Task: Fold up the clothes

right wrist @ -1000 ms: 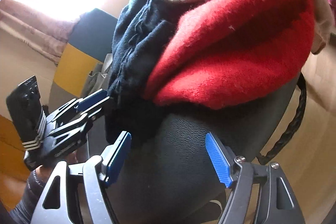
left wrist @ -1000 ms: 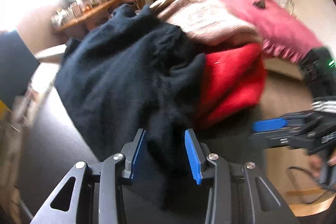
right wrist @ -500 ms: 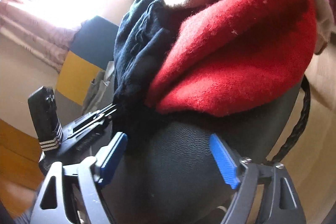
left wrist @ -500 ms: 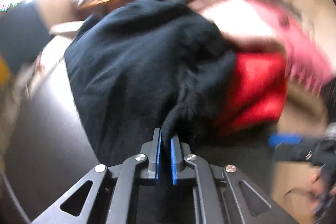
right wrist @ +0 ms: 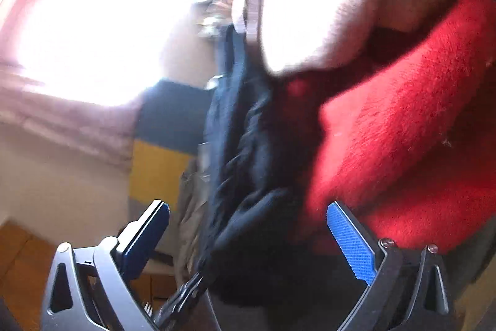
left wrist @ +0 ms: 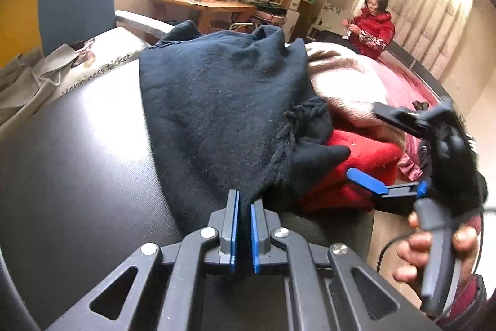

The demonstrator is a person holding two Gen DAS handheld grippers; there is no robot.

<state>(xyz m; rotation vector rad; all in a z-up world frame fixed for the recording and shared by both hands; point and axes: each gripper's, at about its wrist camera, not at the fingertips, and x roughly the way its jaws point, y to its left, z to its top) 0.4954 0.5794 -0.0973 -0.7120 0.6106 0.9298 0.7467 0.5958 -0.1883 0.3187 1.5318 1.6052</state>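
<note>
At the near edge of a dark table (left wrist: pixel 77 163), the left gripper (left wrist: pixel 243 233) is pinched tight on a lower corner of the black garment (left wrist: pixel 223 114), a hold that looks meant to draw it free of the heap for folding. The right gripper (right wrist: pixel 248 234), fingers spread wide and holding nothing, hangs just beside the garment's bunched end (its view is blurred), seemingly lined up to take a second corner. The black piece lies crumpled at the near left of the heap, against the red knit (left wrist: pixel 350 172) and beige knit (left wrist: pixel 344 82) toward the table's right edge.
</note>
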